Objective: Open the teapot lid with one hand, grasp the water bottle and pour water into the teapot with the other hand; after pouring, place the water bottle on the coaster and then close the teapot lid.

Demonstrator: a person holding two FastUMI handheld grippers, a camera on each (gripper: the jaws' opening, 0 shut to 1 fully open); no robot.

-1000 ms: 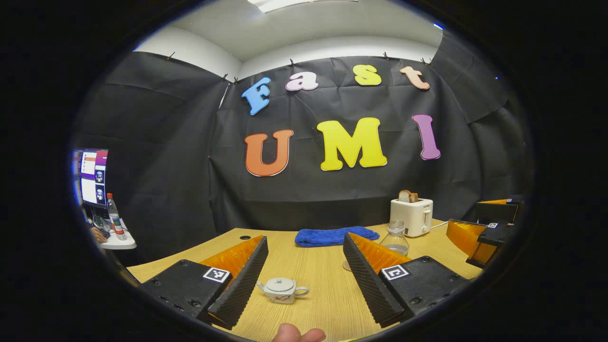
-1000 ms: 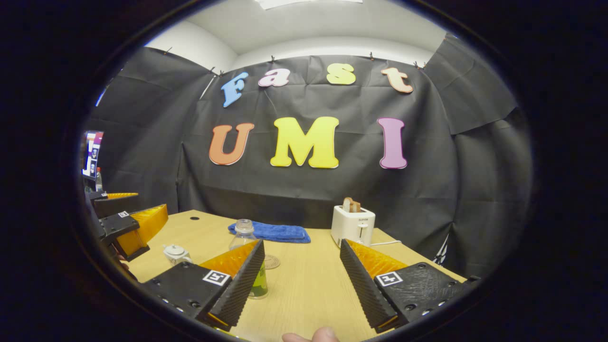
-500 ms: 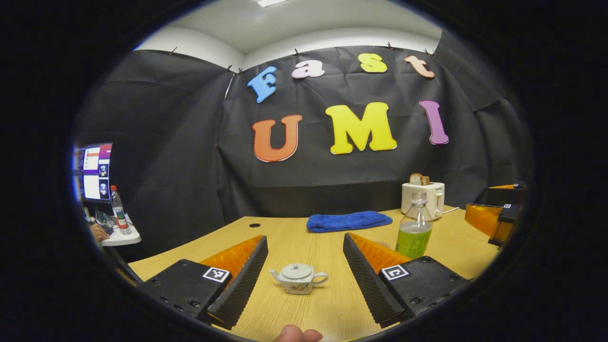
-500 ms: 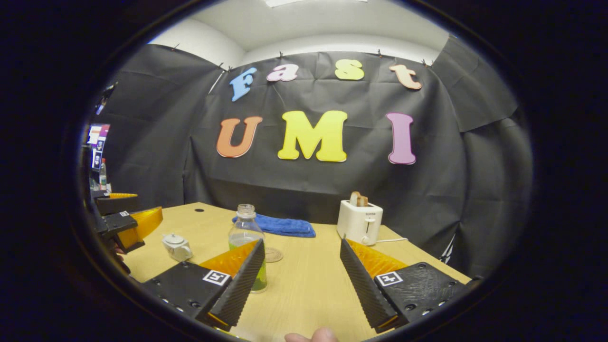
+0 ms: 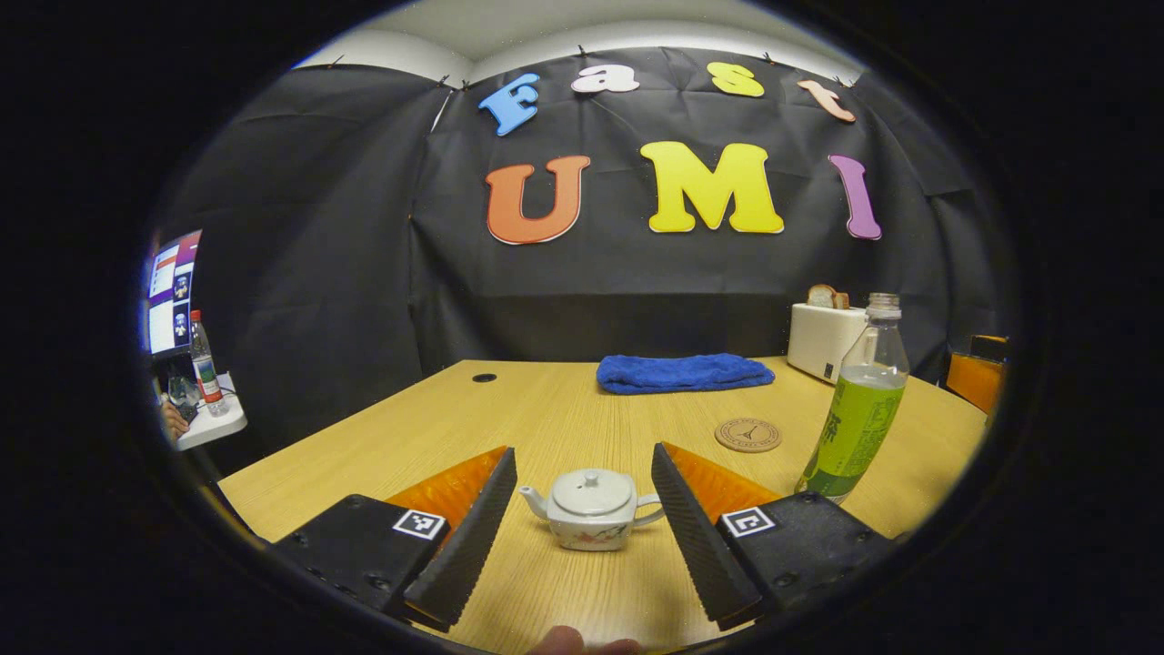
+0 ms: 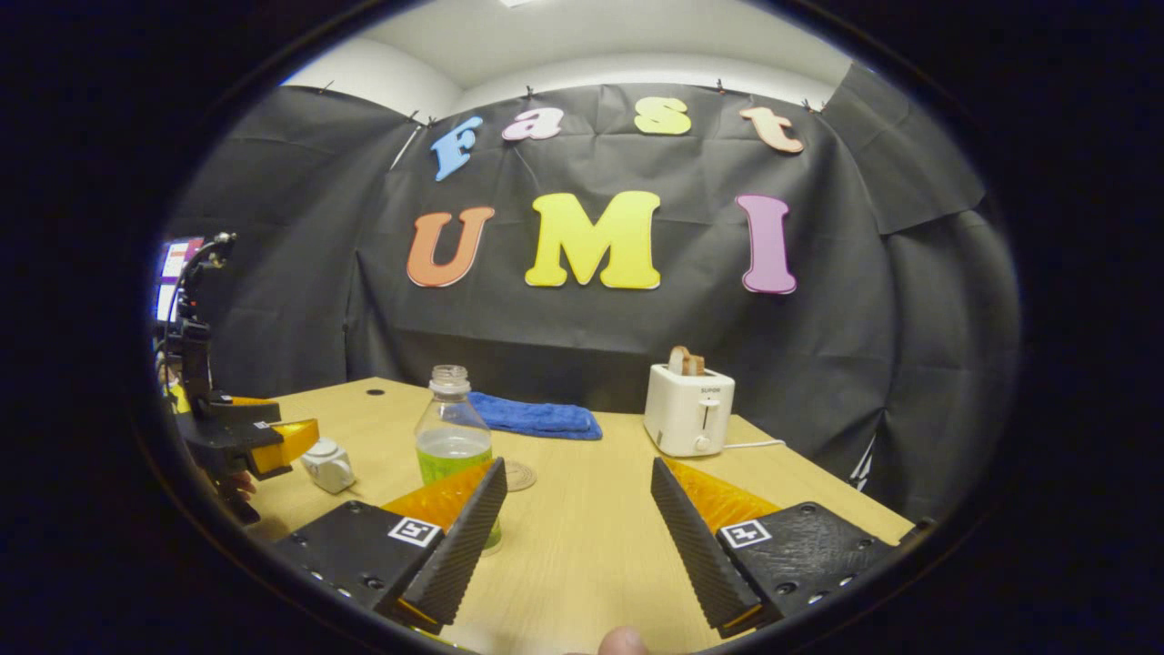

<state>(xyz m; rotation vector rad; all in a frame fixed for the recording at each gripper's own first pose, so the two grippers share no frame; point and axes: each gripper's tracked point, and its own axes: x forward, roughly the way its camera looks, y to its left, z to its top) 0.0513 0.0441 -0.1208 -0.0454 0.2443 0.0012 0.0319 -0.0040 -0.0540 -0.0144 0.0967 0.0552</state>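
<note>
In the left gripper view, the left tool (image 5: 582,537) is sitting at the bottom centre of the frame with its 2 fingers spread apart, and the small white teapot (image 5: 591,509) is standing on the wooden tabletop (image 5: 564,409) in the gap between them, touching neither. The teapot lid (image 5: 591,491) is resting closed on top, the spout is pointing toward the left of the frame and the handle toward the right. To the right of the frame, the water bottle (image 5: 855,409) is standing upright and uncapped, holding a green liquid, and the round coaster (image 5: 747,435) is lying flat just left of it, between the bottle and the teapot. A folded blue towel (image 5: 682,373) is lying at the far edge of the tabletop in the middle of the frame, and a white toaster (image 5: 823,337) with bread in its slots is standing behind the bottle. In the right gripper view, the right tool (image 6: 573,537) is sitting at the bottom centre with its 2 fingers also wide apart and gripping nothing; the water bottle (image 6: 450,437) is standing just behind its left finger, partly hidden by it. At the left edge of that frame, the left tool (image 6: 273,446) is showing farther off beside the teapot (image 6: 327,466).
</note>
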